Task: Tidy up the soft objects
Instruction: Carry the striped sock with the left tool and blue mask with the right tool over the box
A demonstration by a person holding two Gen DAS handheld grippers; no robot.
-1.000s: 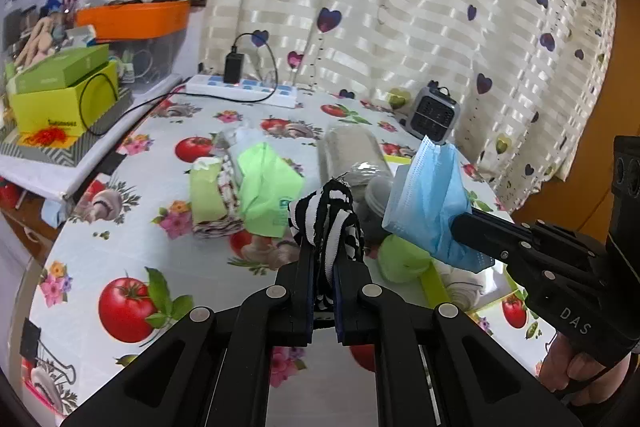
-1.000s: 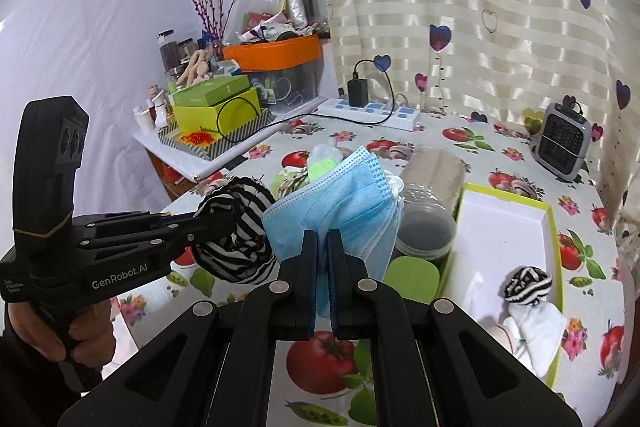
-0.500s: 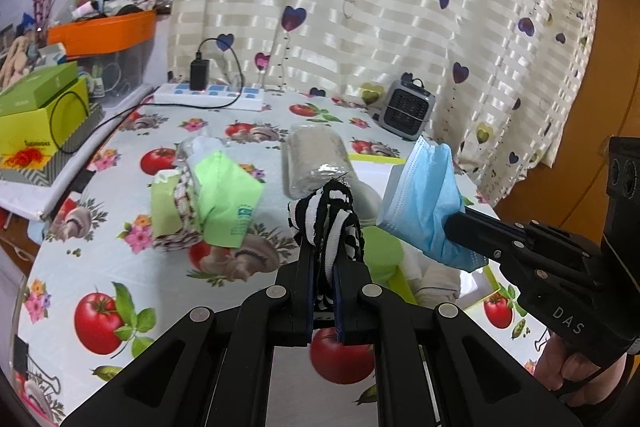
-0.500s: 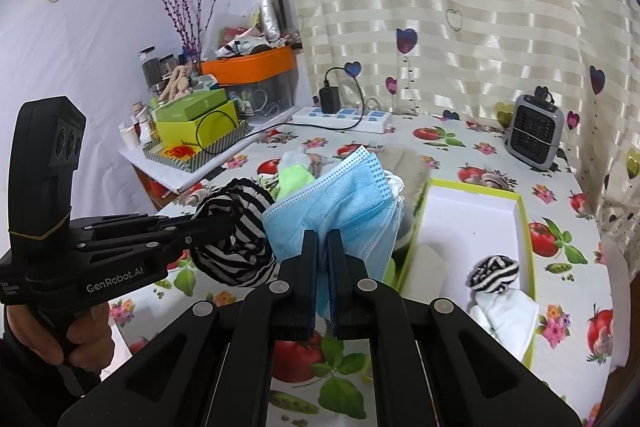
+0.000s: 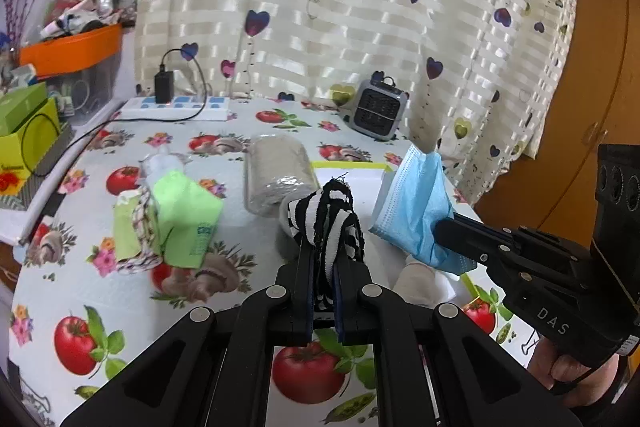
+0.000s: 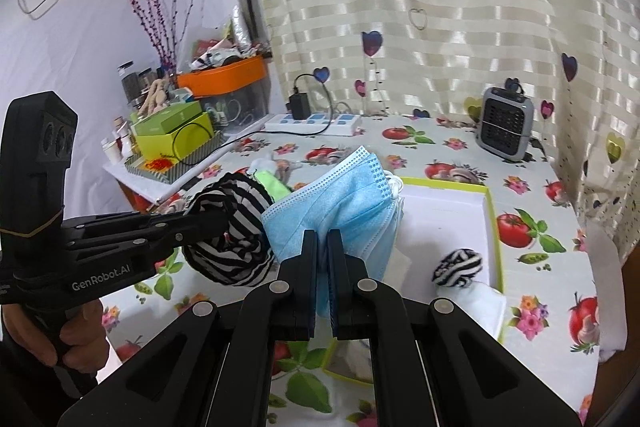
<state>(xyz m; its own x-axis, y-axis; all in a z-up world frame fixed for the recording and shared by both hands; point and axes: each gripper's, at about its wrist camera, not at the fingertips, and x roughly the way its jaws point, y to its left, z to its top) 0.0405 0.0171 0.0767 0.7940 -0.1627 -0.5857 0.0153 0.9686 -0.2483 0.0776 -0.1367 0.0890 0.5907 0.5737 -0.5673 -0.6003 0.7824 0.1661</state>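
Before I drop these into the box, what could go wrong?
1. The mask hangs wide from the right tool; its loose edge could catch the box rim and end up outside.
2. The striped sock in the left tool sits close beside the mask, so the two could snag together.
3. The box already holds a striped sock, leaving less room.
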